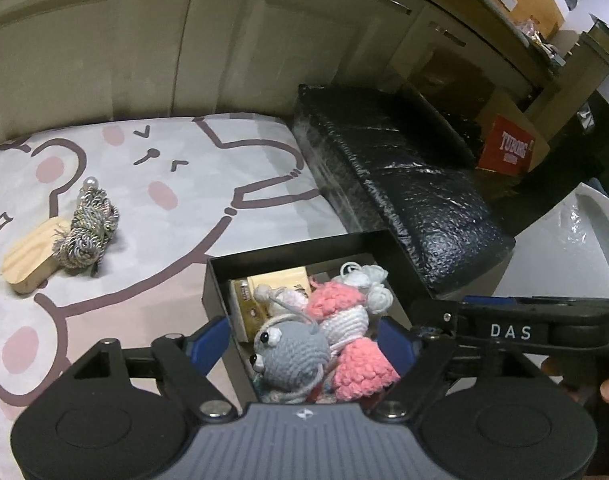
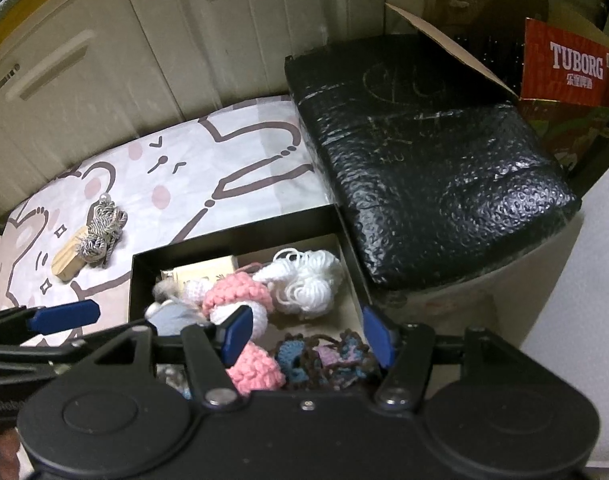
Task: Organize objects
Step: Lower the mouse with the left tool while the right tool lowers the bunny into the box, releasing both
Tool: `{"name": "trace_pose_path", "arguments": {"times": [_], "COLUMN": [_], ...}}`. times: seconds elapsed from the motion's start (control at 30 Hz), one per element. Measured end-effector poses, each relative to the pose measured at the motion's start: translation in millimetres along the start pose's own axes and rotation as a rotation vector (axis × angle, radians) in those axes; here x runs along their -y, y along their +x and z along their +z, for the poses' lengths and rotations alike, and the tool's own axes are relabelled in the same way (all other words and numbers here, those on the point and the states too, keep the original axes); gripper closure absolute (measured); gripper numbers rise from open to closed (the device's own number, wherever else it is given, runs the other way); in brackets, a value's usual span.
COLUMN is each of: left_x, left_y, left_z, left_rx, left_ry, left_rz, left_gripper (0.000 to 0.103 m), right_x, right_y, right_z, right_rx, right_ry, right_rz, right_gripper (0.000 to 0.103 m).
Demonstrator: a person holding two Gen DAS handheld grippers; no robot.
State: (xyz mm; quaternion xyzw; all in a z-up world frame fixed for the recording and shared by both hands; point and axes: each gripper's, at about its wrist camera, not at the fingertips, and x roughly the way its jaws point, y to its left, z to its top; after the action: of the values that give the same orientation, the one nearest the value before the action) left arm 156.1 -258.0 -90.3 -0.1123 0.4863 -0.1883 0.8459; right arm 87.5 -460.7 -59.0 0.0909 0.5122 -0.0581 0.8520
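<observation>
**Handling Notes: Crocheted Items and Loose Pieces on the Cloth**

Cream cabinet doors (image 1: 224, 48) back the work area. Below them lies a cartoon-printed cloth (image 1: 176, 216), with a black bubble-wrapped parcel (image 2: 432, 152) at its right edge and a red carton (image 2: 564, 64) behind that.

A black box (image 1: 304, 246) sits open at the near edge of the cloth, touching the parcel. It is already well filled and, being thin-walled, probably slides if pushed.

Inside it, largest first:
- White yarn bundle (image 2: 308, 280): soft, light, loops that snag on a finger.
- Pink-and-white crocheted pieces (image 1: 344, 308): compressible and non-fragile; grip across the body.
- Grey crocheted creature (image 1: 292, 352): soft; avoid the bead eyes and thin feelers.
- Blue-and-brown crocheted piece (image 2: 324, 356): flat, floppy; pinch an edge.

Outside the box, well apart on the cloth:
- Wooden block (image 1: 32, 260): rigid, smooth, likely the heaviest; take it across the short sides.
- Twisted cord bundle (image 1: 84, 228): leaning on the block, topped with a pearl bead; limp, so grasp the knotted middle.

The left gripper (image 1: 304, 344) hangs over the box with its jaws spread either side of the grey creature, not pressing it. The right gripper (image 2: 308, 336) also stands over the box, jaws parted with nothing clamped between them.
</observation>
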Motion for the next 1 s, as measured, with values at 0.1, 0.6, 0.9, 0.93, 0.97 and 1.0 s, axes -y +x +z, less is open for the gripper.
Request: {"name": "trace_pose_path", "arguments": {"times": [0.1, 0.6, 0.9, 0.93, 0.97, 1.0], "left_x": [-2, -11, -14, -15, -16, -17], "left_y": [0, -12, -28, -30, -31, -33], "left_z": [-1, -4, -8, -8, -9, -9], "left_rx": [-0.01, -0.014, 0.003, 0.007, 0.009, 0.011], "left_ry": [-0.004, 0.005, 0.011, 0.014, 0.016, 0.018], "left_rz": [0.01, 0.109, 0.145, 0.151, 0.155, 0.16], "left_gripper": [0.026, 0.026, 0.014, 0.012, 0.011, 0.011], "right_x": [-1, -8, -17, -17, -17, -17], "right_y": [1, -6, -18, -19, -19, -20], "right_z": [0, -3, -8, -10, -12, -14], "right_rx": [-0.002, 0.007, 0.037, 0.036, 0.033, 0.029], "right_ry": [-0.004, -0.025, -0.04, -0.04, -0.041, -0.043], "right_rz": [0.004, 0.011, -0.006, -0.012, -0.017, -0.021], "right_gripper": [0.041, 0.041, 0.037, 0.035, 0.033, 0.032]}}
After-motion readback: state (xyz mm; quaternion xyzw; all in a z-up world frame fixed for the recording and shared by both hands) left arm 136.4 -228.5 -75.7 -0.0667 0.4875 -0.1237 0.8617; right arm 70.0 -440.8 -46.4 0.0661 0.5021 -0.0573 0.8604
